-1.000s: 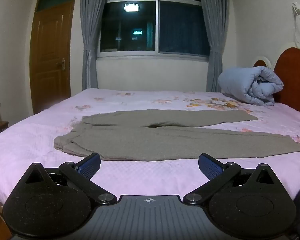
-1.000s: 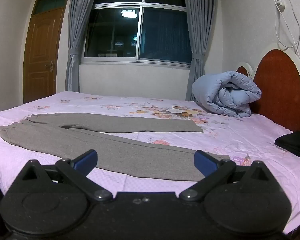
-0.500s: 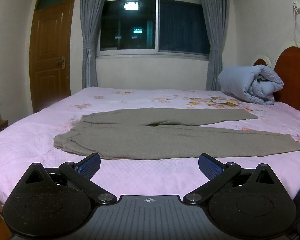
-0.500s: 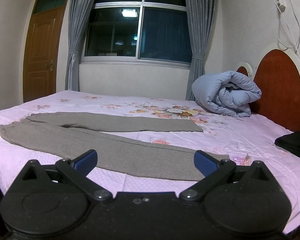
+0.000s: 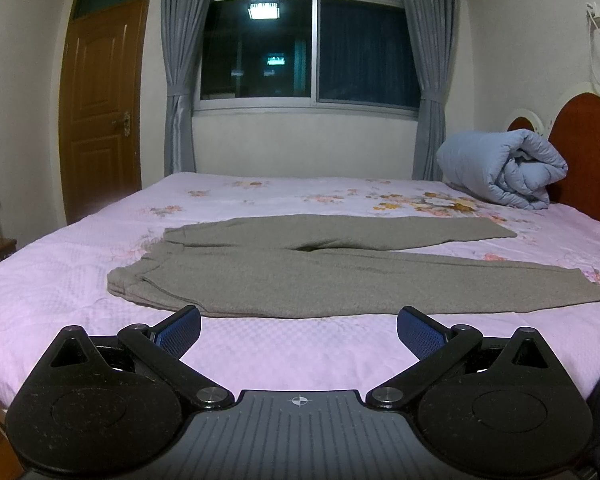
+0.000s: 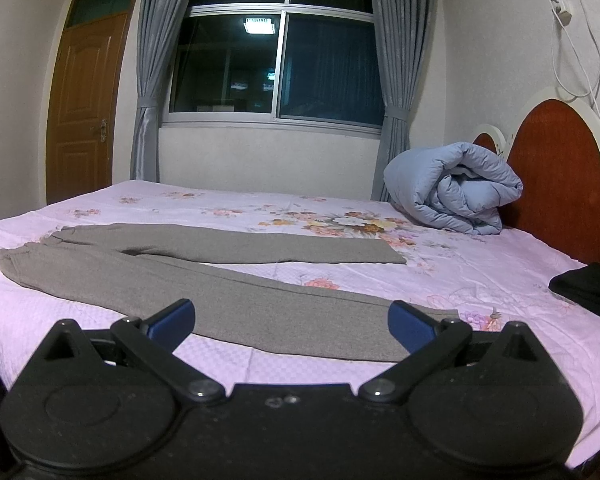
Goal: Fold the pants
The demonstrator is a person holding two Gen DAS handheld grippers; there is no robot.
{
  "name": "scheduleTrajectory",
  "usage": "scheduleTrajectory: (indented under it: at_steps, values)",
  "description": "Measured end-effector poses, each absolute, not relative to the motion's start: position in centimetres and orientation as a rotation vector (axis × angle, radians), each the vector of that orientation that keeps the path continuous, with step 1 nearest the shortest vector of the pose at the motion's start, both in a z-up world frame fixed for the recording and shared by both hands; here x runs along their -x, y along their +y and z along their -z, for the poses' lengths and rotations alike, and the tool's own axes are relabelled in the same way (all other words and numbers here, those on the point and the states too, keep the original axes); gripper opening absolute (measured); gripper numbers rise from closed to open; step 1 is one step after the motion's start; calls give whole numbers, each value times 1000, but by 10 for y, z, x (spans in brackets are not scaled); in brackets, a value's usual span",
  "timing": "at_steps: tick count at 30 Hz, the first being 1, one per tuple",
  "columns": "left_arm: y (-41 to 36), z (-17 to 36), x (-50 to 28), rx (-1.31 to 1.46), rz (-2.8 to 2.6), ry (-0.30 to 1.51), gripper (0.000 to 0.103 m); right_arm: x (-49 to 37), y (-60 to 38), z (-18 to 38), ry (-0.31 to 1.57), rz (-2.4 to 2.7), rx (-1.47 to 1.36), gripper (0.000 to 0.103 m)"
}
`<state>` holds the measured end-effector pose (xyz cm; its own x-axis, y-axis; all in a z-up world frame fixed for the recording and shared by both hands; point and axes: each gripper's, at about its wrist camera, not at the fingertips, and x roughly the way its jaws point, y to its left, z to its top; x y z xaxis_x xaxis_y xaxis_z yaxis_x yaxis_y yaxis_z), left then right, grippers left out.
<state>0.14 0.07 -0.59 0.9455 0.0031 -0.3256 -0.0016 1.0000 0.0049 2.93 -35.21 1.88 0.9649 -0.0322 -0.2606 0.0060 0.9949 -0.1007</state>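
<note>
Grey pants [image 5: 284,276] lie flat on the pink bed [image 5: 60,280], waistband at the left, both legs spread apart toward the right. They also show in the right wrist view [image 6: 220,280]. My left gripper [image 5: 299,330] is open and empty, held near the bed's front edge just short of the near leg. My right gripper [image 6: 291,320] is open and empty, hovering in front of the near leg's cuff end.
A rolled blue quilt [image 5: 500,168] lies at the far right by the red headboard [image 6: 560,168]. A black garment [image 6: 588,288] lies at the bed's right edge. A window with grey curtains and a wooden door [image 5: 100,108] stand behind.
Both grippers have stayed almost still and open. The view has shifted only slightly; the pants have not moved.
</note>
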Motion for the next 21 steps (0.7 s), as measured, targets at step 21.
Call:
scheduleTrajectory:
  at_steps: [21]
  values:
    - [2,7,-3,-2,-2,335,103,-28,-353,-19,266,20,100,97]
